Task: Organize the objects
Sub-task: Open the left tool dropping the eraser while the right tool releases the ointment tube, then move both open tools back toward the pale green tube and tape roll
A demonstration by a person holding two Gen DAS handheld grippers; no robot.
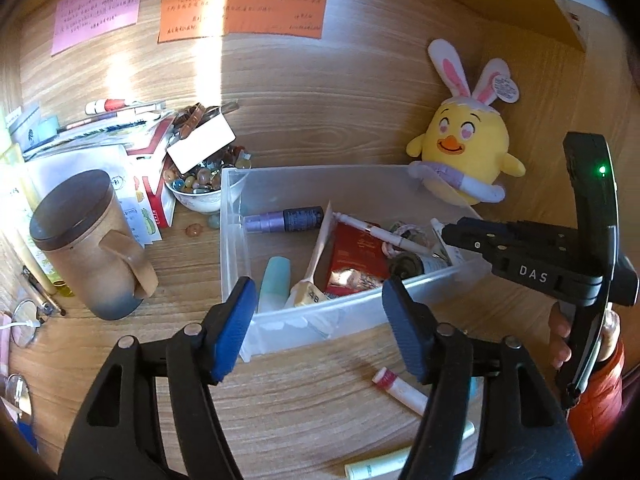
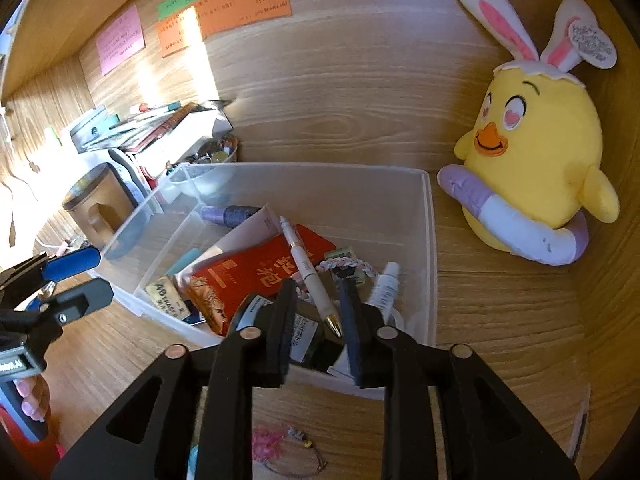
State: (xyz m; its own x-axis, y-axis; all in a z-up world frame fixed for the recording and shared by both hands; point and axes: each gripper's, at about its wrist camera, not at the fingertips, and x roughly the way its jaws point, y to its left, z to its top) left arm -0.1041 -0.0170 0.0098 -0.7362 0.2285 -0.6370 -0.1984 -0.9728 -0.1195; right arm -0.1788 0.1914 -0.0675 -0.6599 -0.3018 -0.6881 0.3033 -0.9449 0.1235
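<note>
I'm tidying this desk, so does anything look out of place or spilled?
Yes: a red-capped tube lies loose on the desk outside the bin, and two stones have spilled beside the bowl.

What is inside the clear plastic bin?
In the clear plastic bin: a purple spray bottle, red packet, white pen, mint tube, eraser, braided band. Whatever lies beneath the packet is hidden.
</note>
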